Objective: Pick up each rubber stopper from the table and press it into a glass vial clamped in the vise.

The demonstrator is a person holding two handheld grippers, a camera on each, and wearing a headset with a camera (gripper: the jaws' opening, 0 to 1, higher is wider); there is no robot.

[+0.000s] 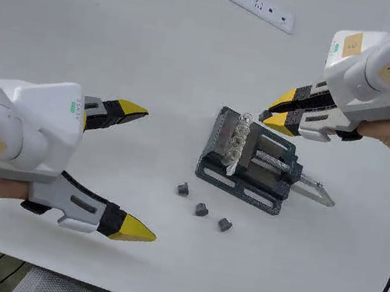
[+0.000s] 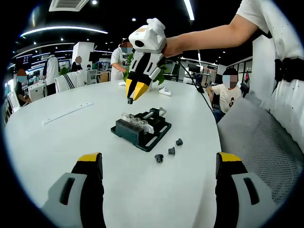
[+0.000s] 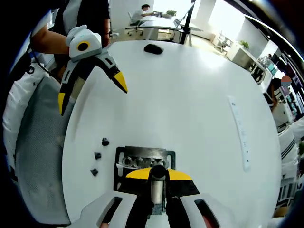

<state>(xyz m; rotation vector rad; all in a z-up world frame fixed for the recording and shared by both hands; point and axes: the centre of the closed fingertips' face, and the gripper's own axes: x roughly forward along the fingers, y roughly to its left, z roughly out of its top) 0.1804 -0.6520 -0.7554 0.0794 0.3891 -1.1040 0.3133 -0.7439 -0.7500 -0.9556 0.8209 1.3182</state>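
left tongs (image 1: 146, 175) tagged 33, right tongs (image 1: 265, 117), 34, pinching stopper (image 3: 158, 172)

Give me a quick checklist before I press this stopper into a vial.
1. Right gripper shut on held stopper: ok.
2. Held stopper above the row of vials: ok.
3. Held stopper centred over one vial mouth: cannot tell.
4. Vials upright in the vise: ok.
5. Left gripper open, apart from the vise: ok.
6. Three loose stoppers lying on the table: ok.
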